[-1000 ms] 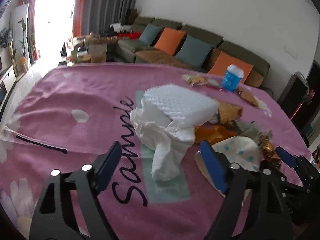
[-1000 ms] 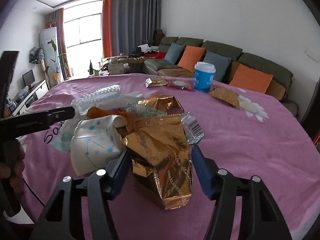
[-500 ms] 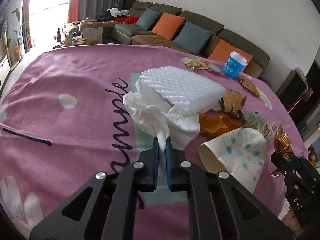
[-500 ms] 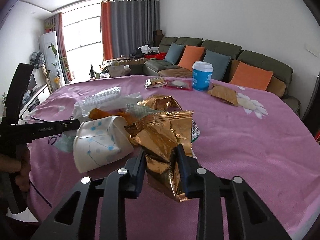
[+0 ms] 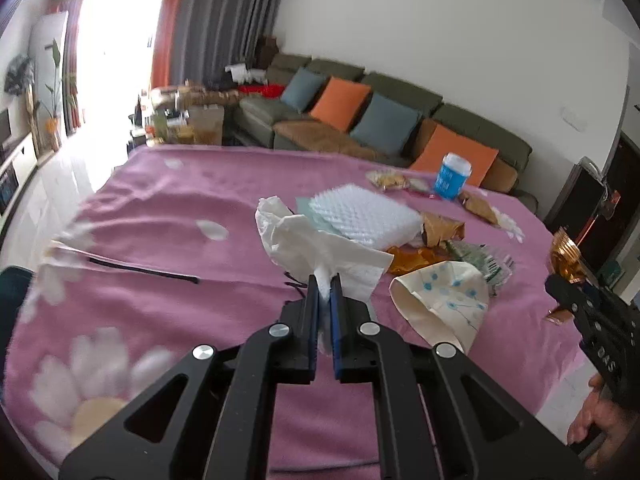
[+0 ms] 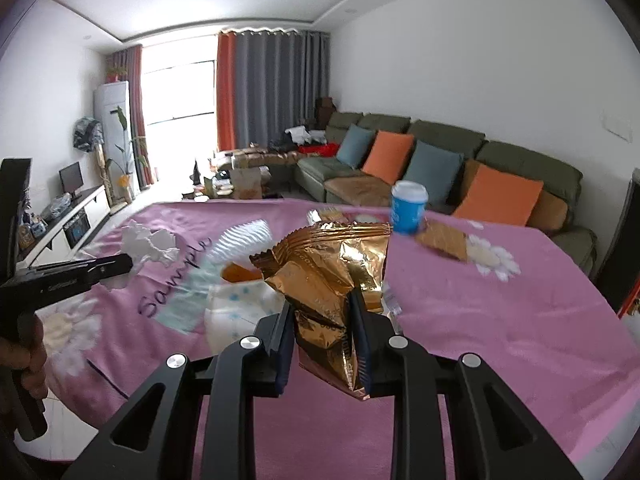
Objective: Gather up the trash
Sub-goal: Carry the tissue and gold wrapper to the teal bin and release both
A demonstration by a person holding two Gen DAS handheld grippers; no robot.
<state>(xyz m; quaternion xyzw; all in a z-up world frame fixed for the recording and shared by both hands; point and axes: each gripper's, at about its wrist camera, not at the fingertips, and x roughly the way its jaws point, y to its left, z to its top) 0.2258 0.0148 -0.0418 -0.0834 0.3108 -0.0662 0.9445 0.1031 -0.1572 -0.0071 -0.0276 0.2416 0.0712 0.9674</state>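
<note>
At 6 o'clock in each wrist view the jaws are pressed onto trash: the left gripper (image 5: pixel 325 285) pinches a crumpled white tissue (image 5: pixel 316 242), and the right gripper (image 6: pixel 320 300) pinches a gold foil snack wrapper (image 6: pixel 330 272) that stands above the pink floral tablecloth (image 5: pixel 152 216). At 3 o'clock of the left gripper a crushed dotted paper cup (image 5: pixel 442 300) lies on its side. Beyond, near 1 o'clock, sits white bubble wrap (image 5: pixel 364 214), then a blue lidded cup (image 5: pixel 452 176) stands upright at the table's far edge.
</note>
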